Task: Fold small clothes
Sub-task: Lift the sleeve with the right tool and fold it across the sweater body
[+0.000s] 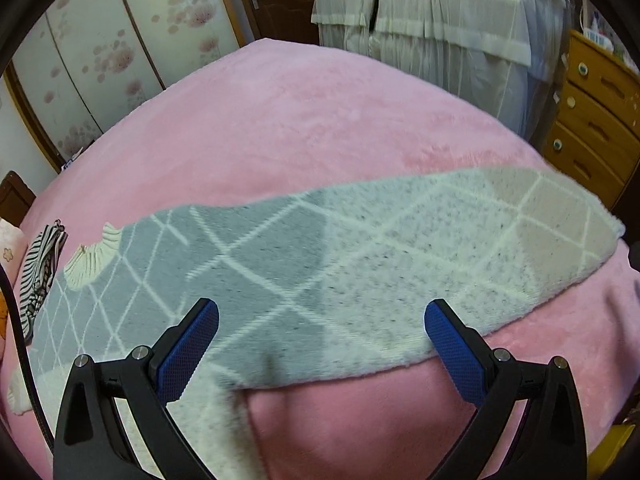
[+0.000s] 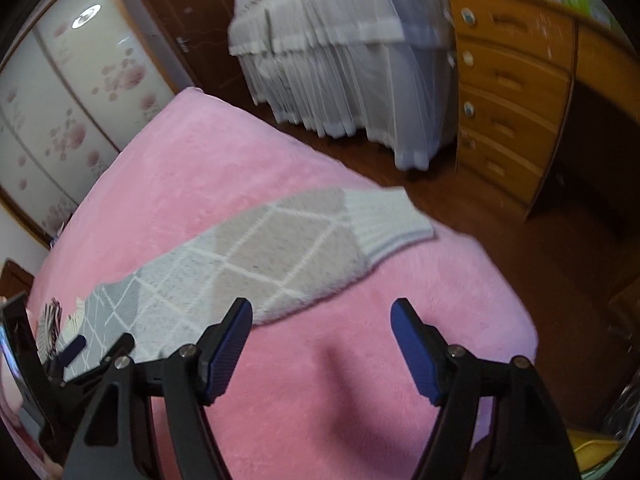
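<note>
A small knit sweater (image 1: 320,264), grey, speckled white and beige with a white diamond pattern, lies flat across the pink bed. Its ribbed white hem (image 2: 384,216) points toward the bed's right edge. My left gripper (image 1: 322,320) is open and empty, hovering over the sweater's near edge. My right gripper (image 2: 322,314) is open and empty, above the pink blanket just right of the sweater's lower part. The left gripper also shows in the right wrist view (image 2: 72,350) at the far left, over the grey part.
The pink blanket (image 1: 280,120) covers the bed. A black-and-white striped garment (image 1: 42,268) lies at the left. A wooden drawer chest (image 2: 508,92) and a white curtained piece of furniture (image 2: 340,60) stand past the bed. A mirrored wardrobe (image 1: 120,40) is at the back left.
</note>
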